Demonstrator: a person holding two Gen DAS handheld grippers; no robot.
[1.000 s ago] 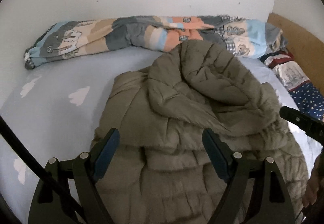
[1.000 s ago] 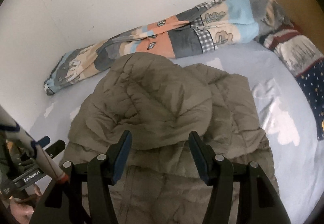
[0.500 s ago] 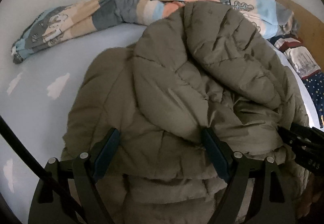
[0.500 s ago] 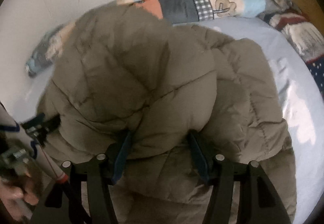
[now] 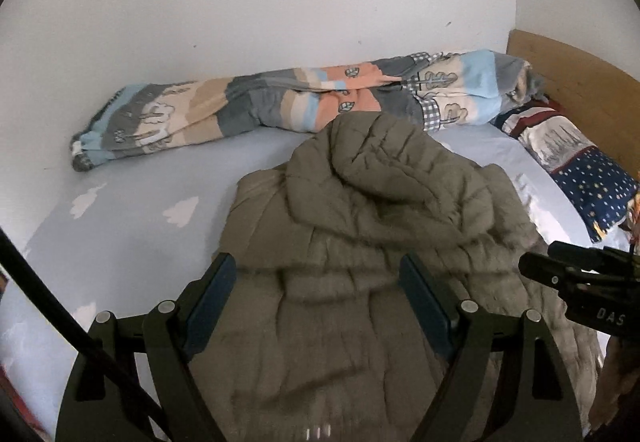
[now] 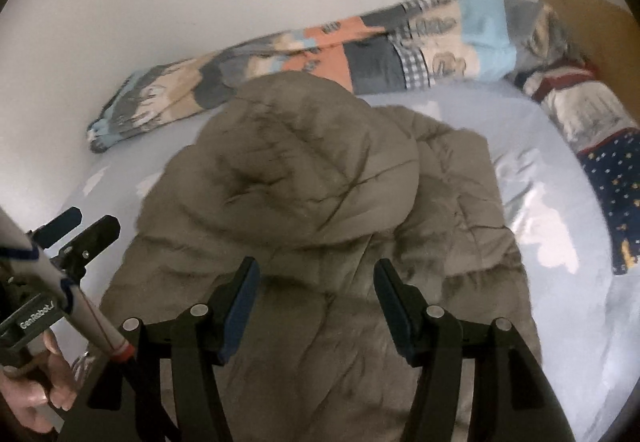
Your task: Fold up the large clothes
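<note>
"DAS" on the right gripper (image 5: 576, 274); "GenRobot" on the left gripper (image 6: 76, 226)

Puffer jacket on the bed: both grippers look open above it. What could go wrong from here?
1. The puffer jacket is thick, and its hood bulges on top; a fold may spring back open.
2. The left gripper and right gripper hover close together, so they might collide on the next grab.
3. The rolled quilt lies just behind the hood; pushing the jacket farther could snag it.
</note>
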